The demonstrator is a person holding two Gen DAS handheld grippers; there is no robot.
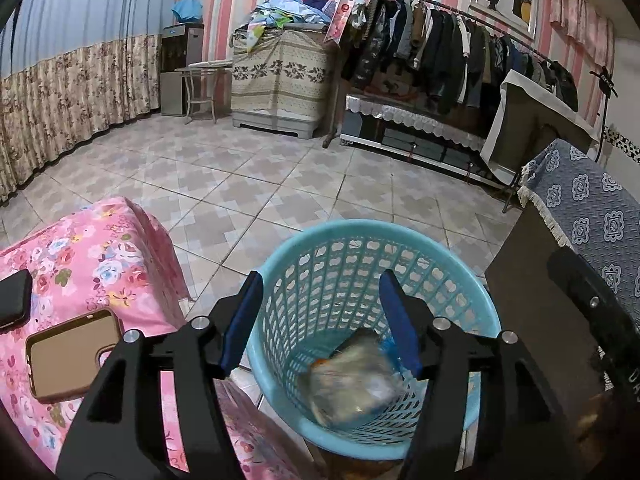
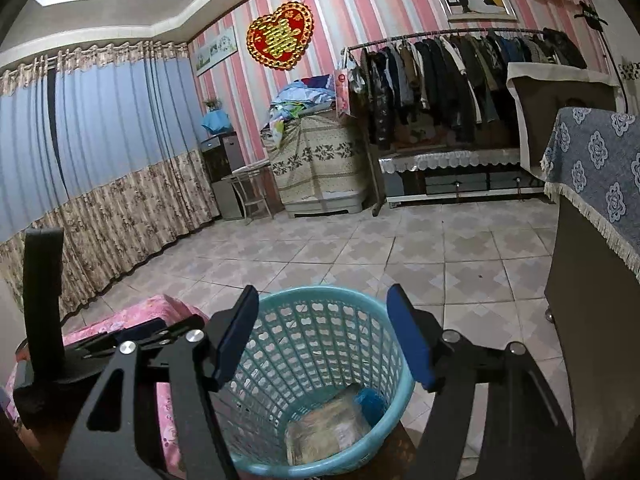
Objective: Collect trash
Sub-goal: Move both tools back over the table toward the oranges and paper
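A light blue plastic basket stands on the floor between a pink bed and a dark cabinet. At its bottom lie a crumpled clear plastic wrapper and a small blue scrap. My left gripper hovers over the basket's mouth, open, with nothing between its blue pads. The right wrist view shows the same basket with the wrapper and blue scrap inside. My right gripper is also above the basket, open and holding nothing.
The bed with a pink floral cover lies at the left, with a brown-cased phone and a black phone on it. The dark cabinet under a blue cloth stands close on the right. Tiled floor stretches beyond to a clothes rack.
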